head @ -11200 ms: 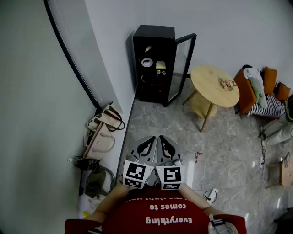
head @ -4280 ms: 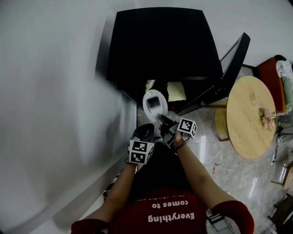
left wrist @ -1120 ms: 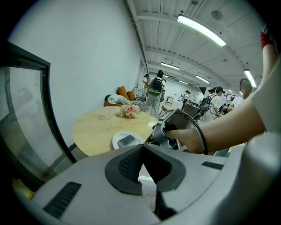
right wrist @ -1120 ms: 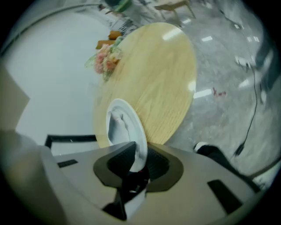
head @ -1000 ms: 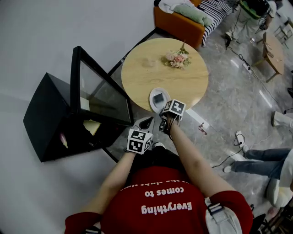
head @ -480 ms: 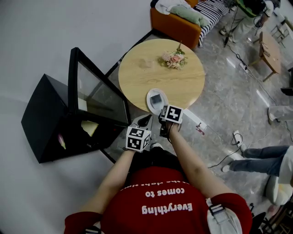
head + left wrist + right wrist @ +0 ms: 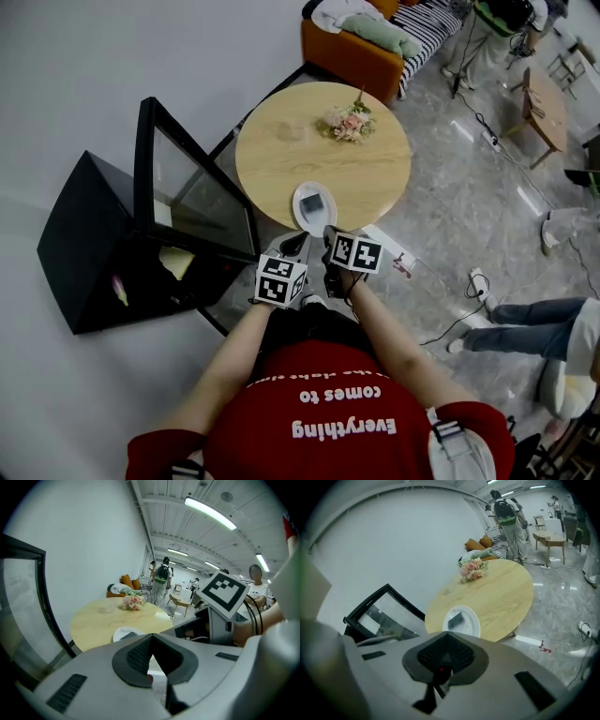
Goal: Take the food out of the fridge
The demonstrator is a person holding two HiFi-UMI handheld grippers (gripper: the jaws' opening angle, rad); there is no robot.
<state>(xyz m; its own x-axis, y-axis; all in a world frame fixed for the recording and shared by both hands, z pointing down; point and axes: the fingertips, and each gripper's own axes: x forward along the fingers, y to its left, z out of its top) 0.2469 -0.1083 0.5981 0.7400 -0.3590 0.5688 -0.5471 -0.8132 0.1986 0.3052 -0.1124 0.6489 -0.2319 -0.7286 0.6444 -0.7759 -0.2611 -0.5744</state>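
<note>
Pulled back and up from the plate [image 7: 313, 222], my right gripper [image 7: 446, 635] now hangs off the near edge of the round table [image 7: 370, 178], its jaws clenched together with nothing between them. That white plate, carrying a dark slab of food [image 7: 316, 201], sits on the table's near side, apart from both tools. My left gripper [image 7: 151, 637] hovers just left of the right one, jaws also closed and empty. On the table's far side lies a small bouquet [image 7: 345, 122]. At left stands the black fridge [image 7: 84, 234], its glass door [image 7: 192, 192] swung open, with a yellowish item [image 7: 175, 261] and a pink one [image 7: 119, 287] inside.
</note>
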